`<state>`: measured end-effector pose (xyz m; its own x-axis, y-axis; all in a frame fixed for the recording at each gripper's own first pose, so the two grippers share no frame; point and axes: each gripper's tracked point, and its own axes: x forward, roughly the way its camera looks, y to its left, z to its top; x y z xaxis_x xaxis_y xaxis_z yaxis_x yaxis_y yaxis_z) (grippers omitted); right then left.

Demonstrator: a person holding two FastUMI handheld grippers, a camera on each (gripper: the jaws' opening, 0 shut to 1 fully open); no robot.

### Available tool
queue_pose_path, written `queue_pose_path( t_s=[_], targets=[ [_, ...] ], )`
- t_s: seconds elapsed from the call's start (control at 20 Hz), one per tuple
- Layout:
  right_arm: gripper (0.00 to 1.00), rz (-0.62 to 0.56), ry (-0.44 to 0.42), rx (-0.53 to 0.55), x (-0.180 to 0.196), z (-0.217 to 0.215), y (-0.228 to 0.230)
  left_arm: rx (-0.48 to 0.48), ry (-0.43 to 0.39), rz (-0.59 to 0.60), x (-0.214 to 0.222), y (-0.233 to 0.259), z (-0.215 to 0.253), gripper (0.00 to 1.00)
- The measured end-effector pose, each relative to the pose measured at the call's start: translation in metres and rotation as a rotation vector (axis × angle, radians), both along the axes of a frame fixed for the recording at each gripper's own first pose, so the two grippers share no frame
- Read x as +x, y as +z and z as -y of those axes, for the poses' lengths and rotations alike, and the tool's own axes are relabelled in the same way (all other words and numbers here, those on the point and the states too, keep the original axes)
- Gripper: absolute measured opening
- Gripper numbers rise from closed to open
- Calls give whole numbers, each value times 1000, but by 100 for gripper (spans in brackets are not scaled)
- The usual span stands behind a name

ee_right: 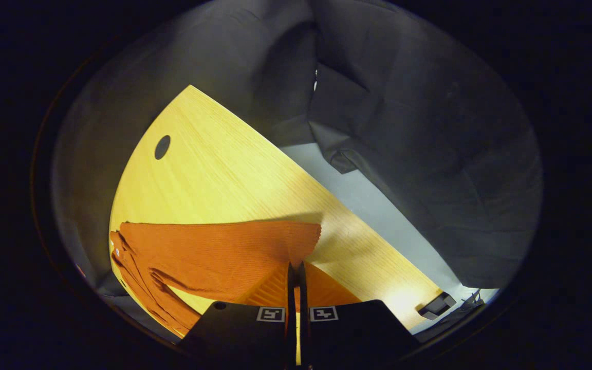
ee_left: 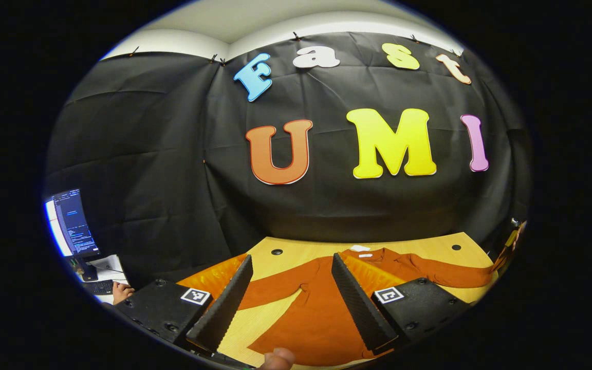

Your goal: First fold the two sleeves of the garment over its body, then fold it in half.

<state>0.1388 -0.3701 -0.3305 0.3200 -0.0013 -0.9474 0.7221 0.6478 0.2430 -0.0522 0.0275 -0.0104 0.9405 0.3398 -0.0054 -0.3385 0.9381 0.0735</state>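
The garment [ee_left: 321, 308], a rust-orange knit top, lies flat on the wooden desk [ee_left: 419, 249] with both sleeves spread out to the sides, so neither sleeve fold looks done yet. In the right gripper view the right gripper [ee_right: 296, 272] has its fingers pressed together on the cuff end of the sleeve [ee_right: 234, 246], pinching the cloth at about the 6 o'clock spot of that view, while the rest of the sleeve runs away toward 9 o'clock and bunches near the desk edge. The cuff seems lifted a little, judging by the shadow it throws on the desk.

To do this step well, I would carry the pinched cuff up and across in a low arc toward the middle of the body, keep the sleeve taut so it creases at the shoulder seam, and lay it down flat before letting go.

In the left gripper view the left gripper [ee_left: 291, 295] hangs above the desk with its fingers spread wide and holding nothing. The body of the garment shows between them, the collar at about 12 o'clock from the fingers, one sleeve reaching to 9 o'clock and the other to 3 o'clock. A fingertip [ee_left: 275, 358] shows at 6 o'clock.
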Motion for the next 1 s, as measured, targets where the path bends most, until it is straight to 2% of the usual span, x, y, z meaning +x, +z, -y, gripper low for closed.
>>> queue_pose_path(
  t_s=[0.2,0.45,0.6,1.0],
  targets=[
    [3,65,12,-31,12,-23,50,-24,-43,-1,2,-9,-14,100],
    [0,158,84,-89,41,-77,115,-37,-99,10,2,-11,-36,100],
    [0,198,138,-93,64,-126,147,-46,-118,11,-3,-13,-52,100],
    [0,236,317,-125,119,-290,184,-83,-145,47,-10,-26,-90,100]
  ],
)
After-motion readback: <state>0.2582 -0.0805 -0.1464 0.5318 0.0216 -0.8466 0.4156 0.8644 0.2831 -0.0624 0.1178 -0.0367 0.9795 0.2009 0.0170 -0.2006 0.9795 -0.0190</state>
